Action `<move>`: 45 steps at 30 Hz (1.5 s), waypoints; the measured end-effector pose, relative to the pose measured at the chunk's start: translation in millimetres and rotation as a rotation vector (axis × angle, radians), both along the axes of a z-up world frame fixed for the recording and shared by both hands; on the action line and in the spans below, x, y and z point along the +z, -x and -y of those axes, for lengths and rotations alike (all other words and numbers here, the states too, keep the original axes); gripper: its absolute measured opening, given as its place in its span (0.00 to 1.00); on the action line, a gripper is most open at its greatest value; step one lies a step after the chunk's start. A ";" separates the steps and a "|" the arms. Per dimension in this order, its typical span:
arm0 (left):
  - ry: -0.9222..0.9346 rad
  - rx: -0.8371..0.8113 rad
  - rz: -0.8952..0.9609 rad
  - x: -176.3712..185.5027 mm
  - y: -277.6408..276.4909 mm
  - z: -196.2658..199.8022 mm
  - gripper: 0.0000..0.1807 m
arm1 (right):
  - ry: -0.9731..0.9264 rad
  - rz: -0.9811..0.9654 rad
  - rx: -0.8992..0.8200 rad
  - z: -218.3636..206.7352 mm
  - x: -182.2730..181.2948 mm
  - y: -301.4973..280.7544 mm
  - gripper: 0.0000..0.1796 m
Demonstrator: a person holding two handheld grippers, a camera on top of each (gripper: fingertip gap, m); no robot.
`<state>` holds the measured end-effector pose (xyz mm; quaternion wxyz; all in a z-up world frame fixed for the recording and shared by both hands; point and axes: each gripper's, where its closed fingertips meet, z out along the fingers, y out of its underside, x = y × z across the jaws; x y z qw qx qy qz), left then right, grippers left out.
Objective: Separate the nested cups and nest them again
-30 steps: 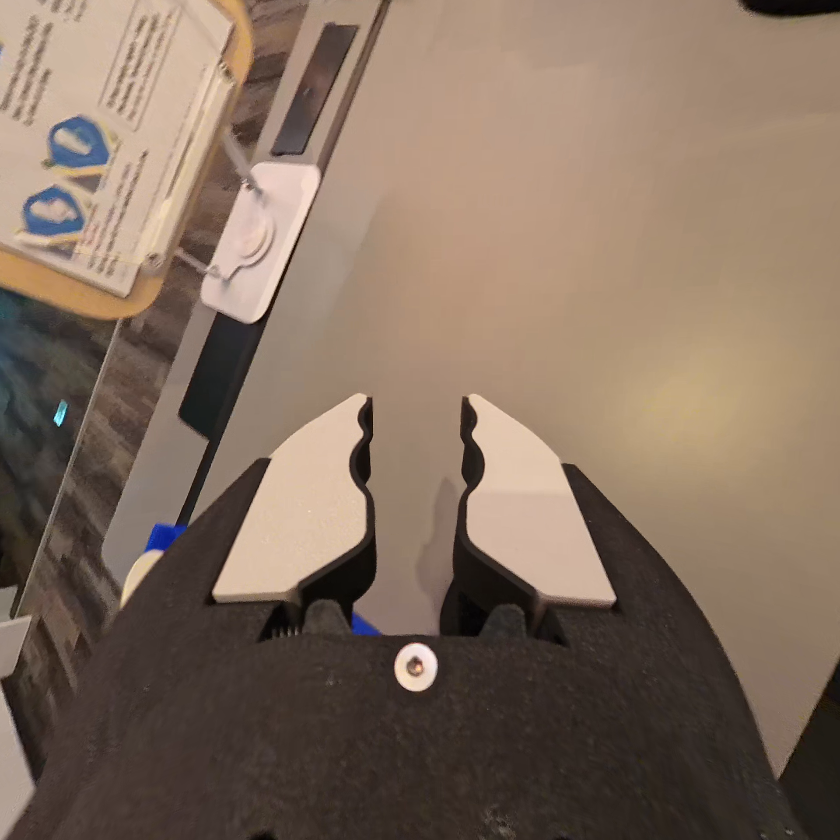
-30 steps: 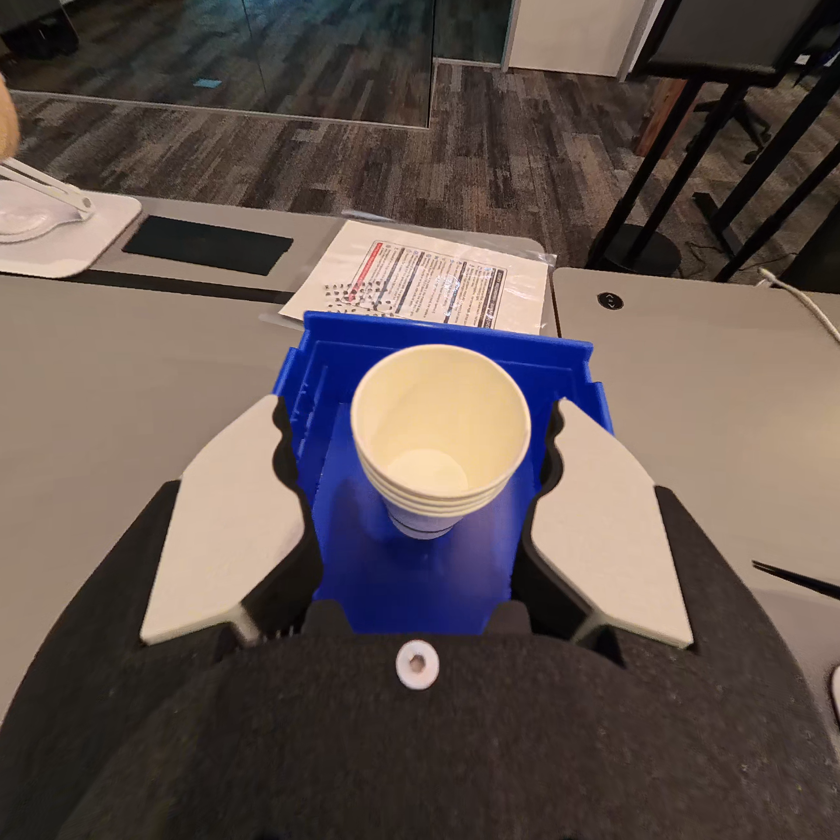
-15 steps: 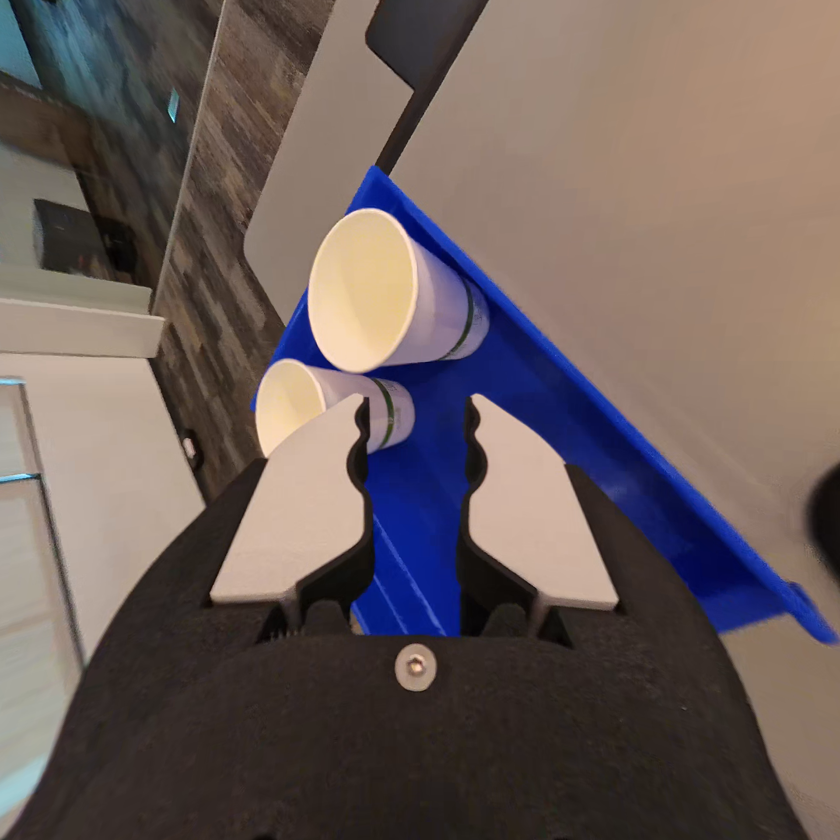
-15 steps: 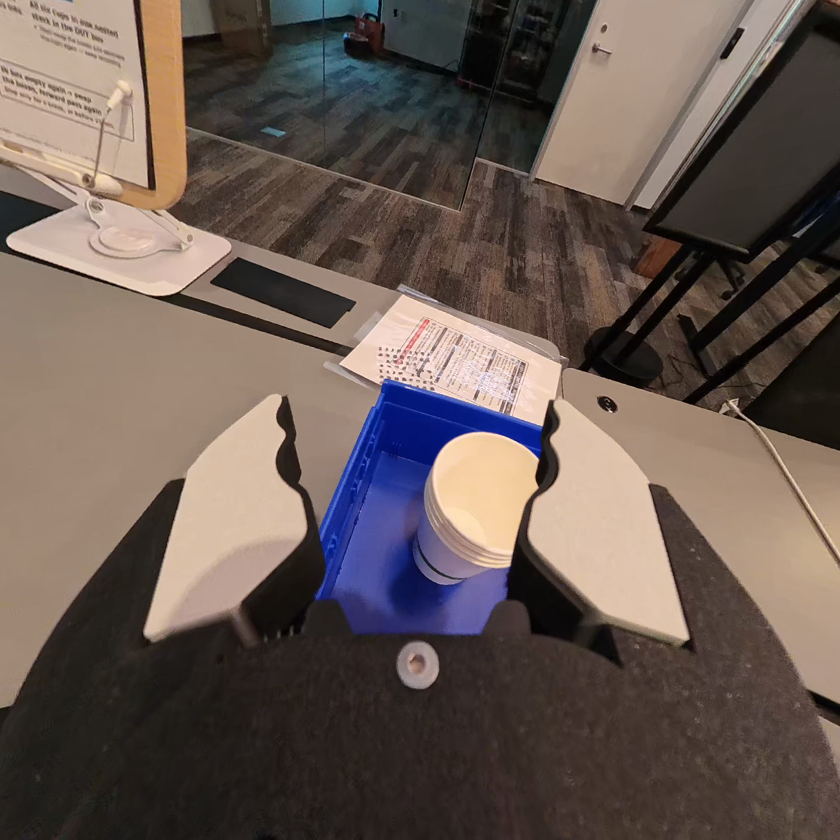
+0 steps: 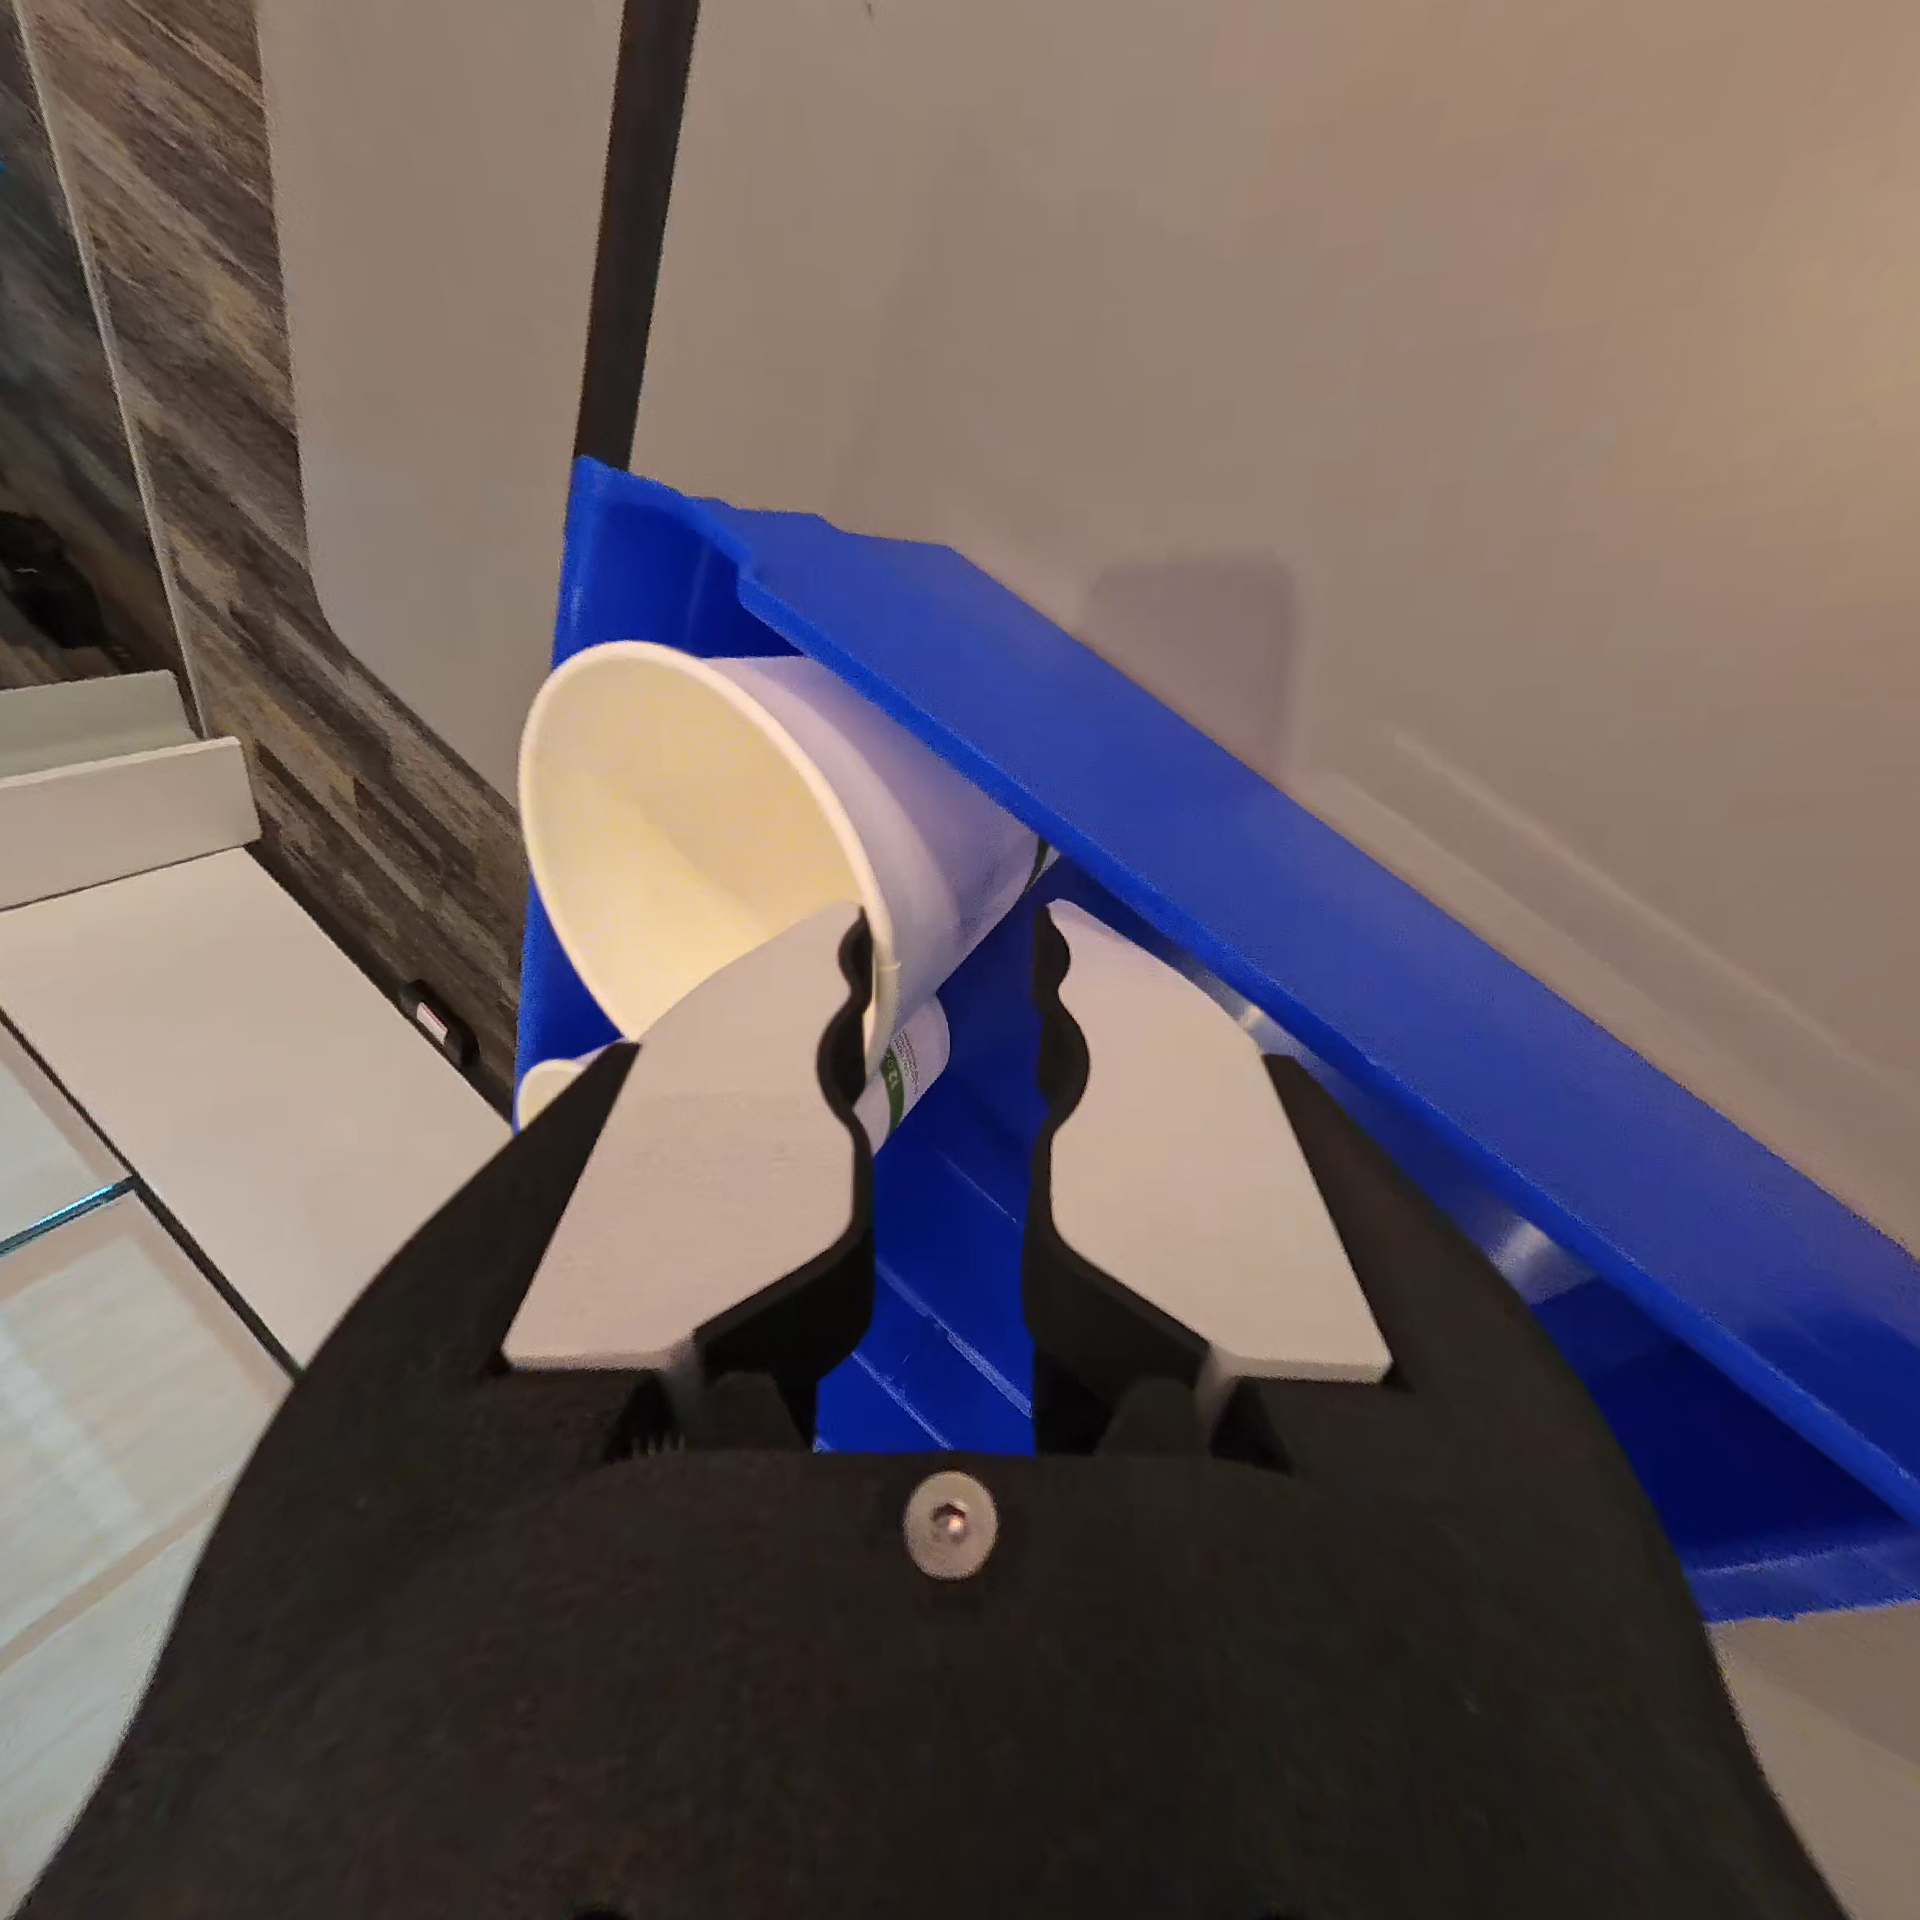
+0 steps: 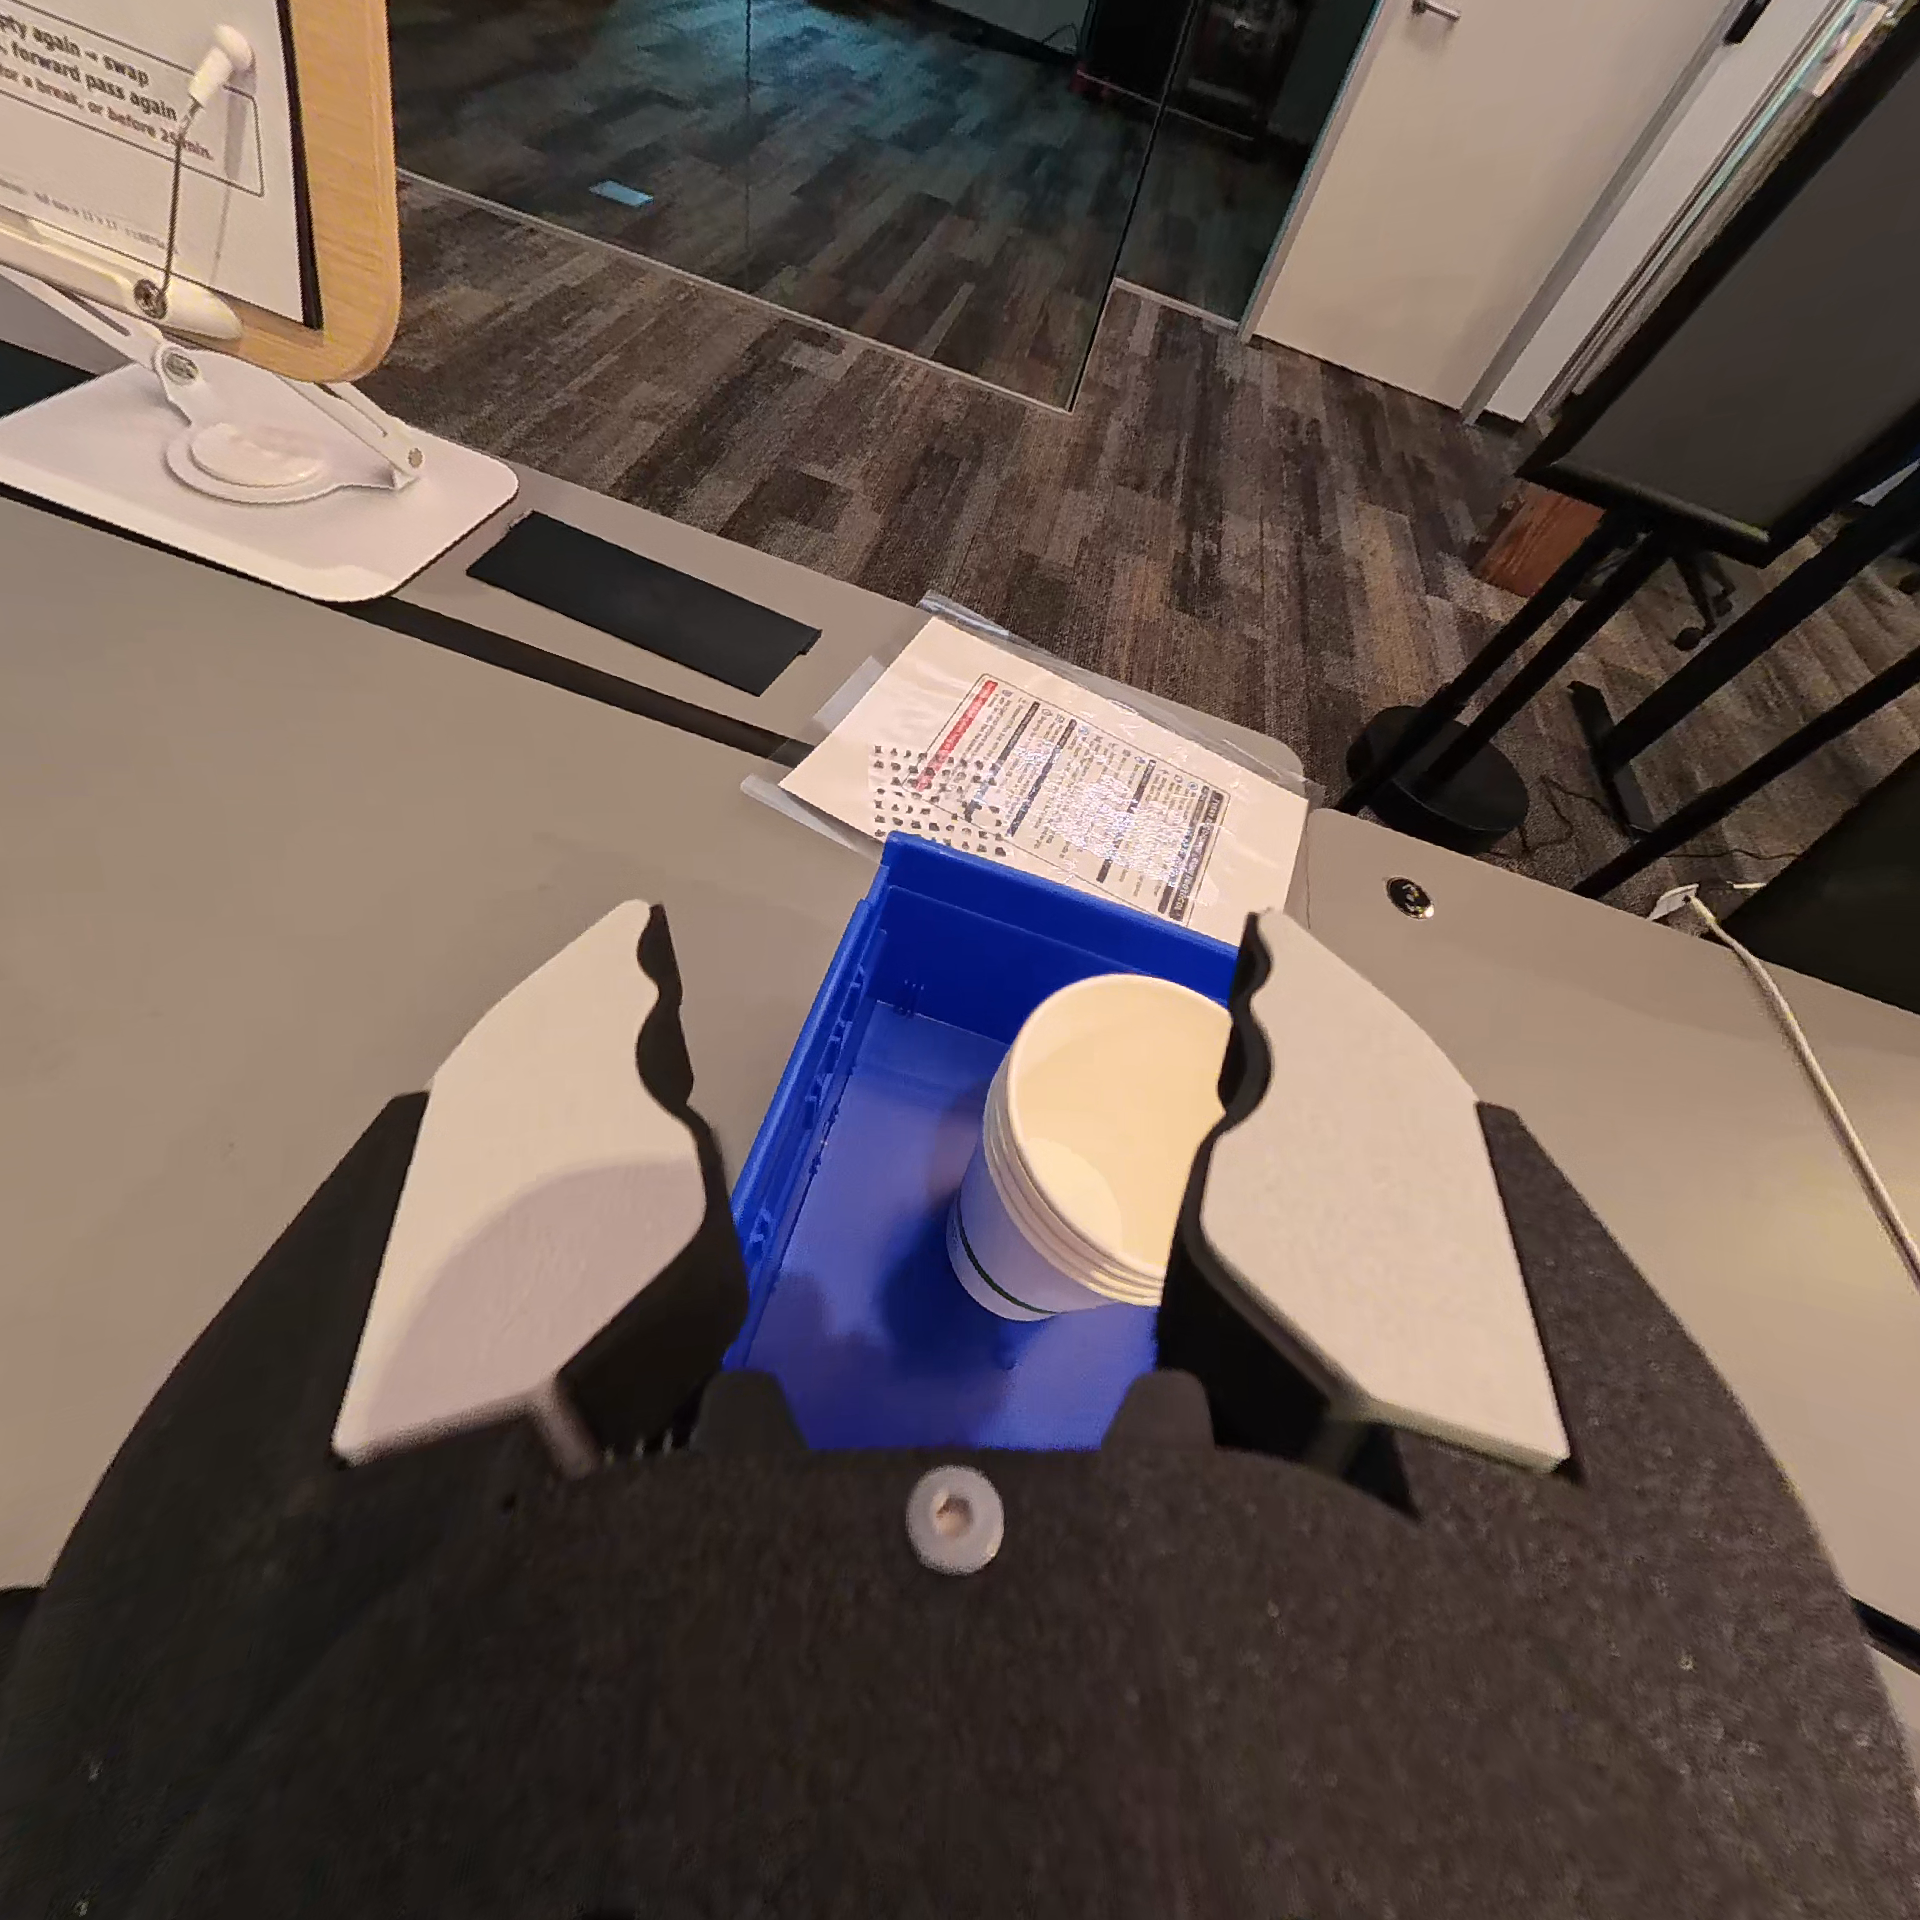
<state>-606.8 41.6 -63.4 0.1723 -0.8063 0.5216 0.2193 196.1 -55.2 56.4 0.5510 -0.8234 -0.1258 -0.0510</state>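
A stack of nested white paper cups (image 6: 1091, 1143) with a dark band near the base stands inside a blue rectangular plastic bin (image 6: 831, 1091) on the grey tabletop (image 6: 260, 831), toward the bin's right wall. In the right wrist view the stack sits at about two o'clock from the bin's middle, partly hidden behind the right-hand grey finger. The right gripper (image 6: 951, 1039) hangs above the bin with its jaws spread wide and holding nothing. In the left wrist view the picture is strongly rotated, and a single white paper cup (image 5: 727, 831) with a green band shows inside another blue plastic bin (image 5: 1247, 883), its open mouth turned to about nine o'clock. The left gripper (image 5: 945, 997) is released, its jaws a moderate gap apart, with the near rim of that cup lying in the gap beside the left grey finger (image 5: 707, 1143); I cannot tell whether the finger touches it. The rim of a second white cup (image 5: 551, 1086) peeks out just below the first, mostly hidden by that finger. At about one o'clock beyond the first bin lies a printed sheet in a clear plastic sleeve (image 6: 1060, 790). At eleven o'clock stands a wooden-framed sign on a white stand (image 6: 239, 416), with a black rectangular pad (image 6: 644, 613) between them. Farther out is dark patterned carpet (image 6: 1039, 468).
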 end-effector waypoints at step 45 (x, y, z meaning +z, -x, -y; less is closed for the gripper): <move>0.072 -0.912 0.197 116.9 -348.0 225.6 0.00 | -0.026 0.026 1.387 105.6 13.3 425.8 0.54</move>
